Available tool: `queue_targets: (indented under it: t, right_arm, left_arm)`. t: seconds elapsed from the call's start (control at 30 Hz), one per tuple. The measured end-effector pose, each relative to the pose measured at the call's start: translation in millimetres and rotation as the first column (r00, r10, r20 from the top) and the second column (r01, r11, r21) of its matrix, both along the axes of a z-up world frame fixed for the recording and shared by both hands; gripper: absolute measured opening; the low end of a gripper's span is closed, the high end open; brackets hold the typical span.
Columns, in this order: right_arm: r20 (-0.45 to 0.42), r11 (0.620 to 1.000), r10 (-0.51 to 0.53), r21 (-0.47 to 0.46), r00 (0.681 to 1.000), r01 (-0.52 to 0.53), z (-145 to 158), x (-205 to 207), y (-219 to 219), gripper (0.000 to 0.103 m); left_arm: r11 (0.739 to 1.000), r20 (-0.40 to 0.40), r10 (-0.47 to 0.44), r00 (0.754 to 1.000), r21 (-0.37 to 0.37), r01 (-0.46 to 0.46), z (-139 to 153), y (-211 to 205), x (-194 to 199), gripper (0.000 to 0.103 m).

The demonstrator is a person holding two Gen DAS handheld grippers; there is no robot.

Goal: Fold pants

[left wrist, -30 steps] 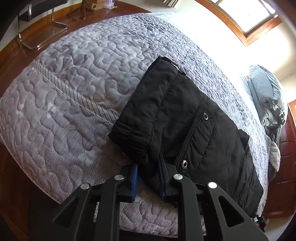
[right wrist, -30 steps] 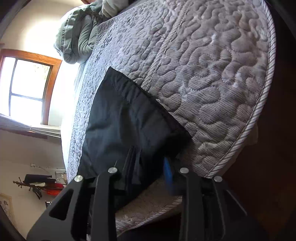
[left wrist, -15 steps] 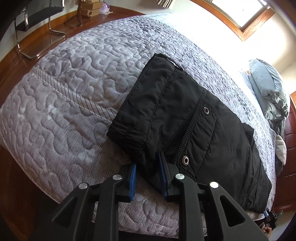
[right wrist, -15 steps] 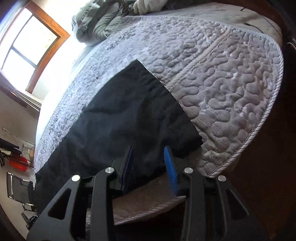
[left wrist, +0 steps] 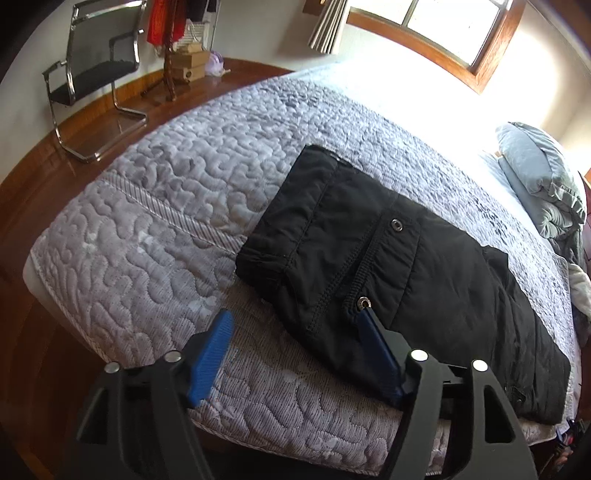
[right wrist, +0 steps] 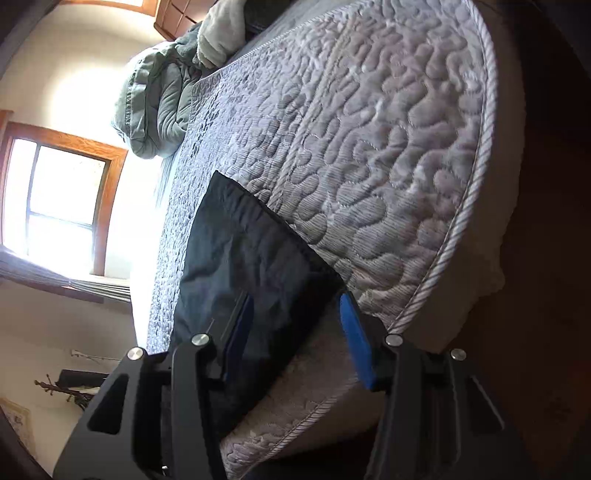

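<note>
Both grippers are letting go — that is the step in hand. Nearest the left camera, the left gripper (left wrist: 293, 328) has its blue pads spread wide and its jaws are opening: one pad hangs over bare quilt, the other sits at the near edge of the pants (left wrist: 373, 258) by a metal snap (left wrist: 363, 302), and nothing is pinched between them. On the other side the right gripper (right wrist: 295, 325) is opening as well; the dark cloth of the pants (right wrist: 243, 266) lies between its pads, one pad over the fabric and the other by the corner near the corded rim of the mattress (right wrist: 436, 273), with no squeeze that I can see. Just beyond the pads the pants lie flat on the bed (left wrist: 155, 206), a black oblong close to the near edge, waistband end bunched up with a second snap (left wrist: 397, 224) farther in, the rest running toward the pillows (left wrist: 539, 177). So a fold looks laid down and released — though I'd call the job unfinished, since the bundle is long. Next move, by my reckoning: lift clear without snagging cloth, then take fresh grips at one short end, both corners level, and carry it over the other end. Far off stand a chair (left wrist: 92, 70) and a bright window (left wrist: 454, 26).
</note>
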State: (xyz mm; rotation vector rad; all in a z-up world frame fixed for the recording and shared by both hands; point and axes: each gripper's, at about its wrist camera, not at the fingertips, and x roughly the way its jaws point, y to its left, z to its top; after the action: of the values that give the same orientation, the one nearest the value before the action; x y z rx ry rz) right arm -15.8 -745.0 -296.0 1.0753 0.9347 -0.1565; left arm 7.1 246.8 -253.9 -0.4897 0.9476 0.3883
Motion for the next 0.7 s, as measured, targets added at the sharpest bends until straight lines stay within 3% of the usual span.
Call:
queue_targets:
  t: [0.17, 0.4, 0.6, 0.7]
  right_arm:
    - [0.025, 0.998, -0.014, 0.061, 1.000, 0.013, -15.7, 3.1, 6.4, 0.068]
    - [0.104, 0.990, -0.057, 0.135, 0.993, 0.043, -32.6, 6.9, 7.3, 0.073]
    - [0.191, 0.987, -0.034, 0.163, 0.981, 0.002, -33.0, 6.1, 5.9, 0.069]
    - [0.218, 0.977, -0.074, 0.213, 0.973, 0.027, -44.5, -0.4, 1.9, 0.067]
  left_arm:
    - [0.999, 0.035, 0.002, 0.999, 0.044, -0.004, 7.9, -7.7, -0.2, 0.084]
    - [0.998, 0.029, -0.023, 0.999, 0.066, 0.021, -2.3, -27.5, 10.1, 0.086]
    - [0.997, 0.023, -0.045, 0.999, 0.070, 0.043, -8.7, -40.2, 18.1, 0.086]
    - [0.997, 0.019, -0.044, 0.999, 0.069, 0.043, -10.8, -43.7, 21.7, 0.087]
